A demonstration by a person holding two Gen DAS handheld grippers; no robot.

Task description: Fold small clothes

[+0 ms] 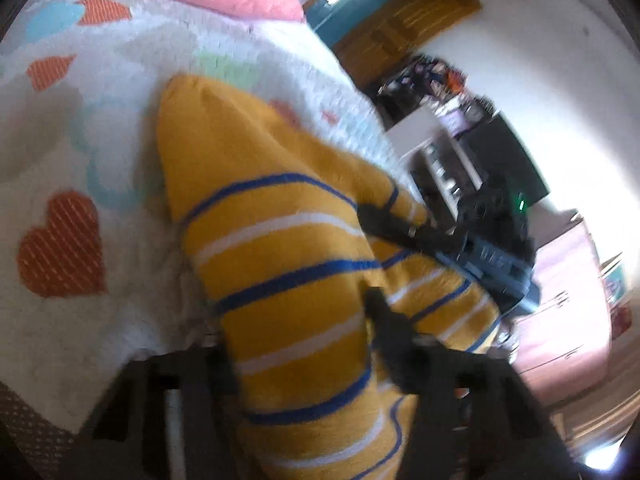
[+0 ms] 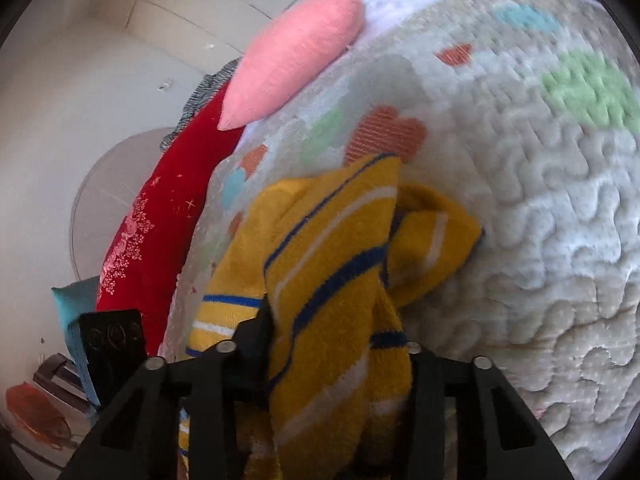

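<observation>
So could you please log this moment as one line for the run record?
left gripper: shut on yellow striped garment | right gripper: shut on same garment | garment: bunched, lifted above quilt | fold: not done

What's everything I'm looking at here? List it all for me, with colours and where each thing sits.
striped garment: one, mustard yellow with blue and white stripes, bunched over the quilt, held between both grippers
quilt: one, white with orange, green and blue patches, covering the bed
pillow: one, pink, at the far end of the quilt
red cloth: one, red with pink embroidery, along the bed's edge
shelf unit: one, dark and white, cluttered, by the wall
left gripper: black, shut on the garment
right gripper: black, shut on the garment
</observation>
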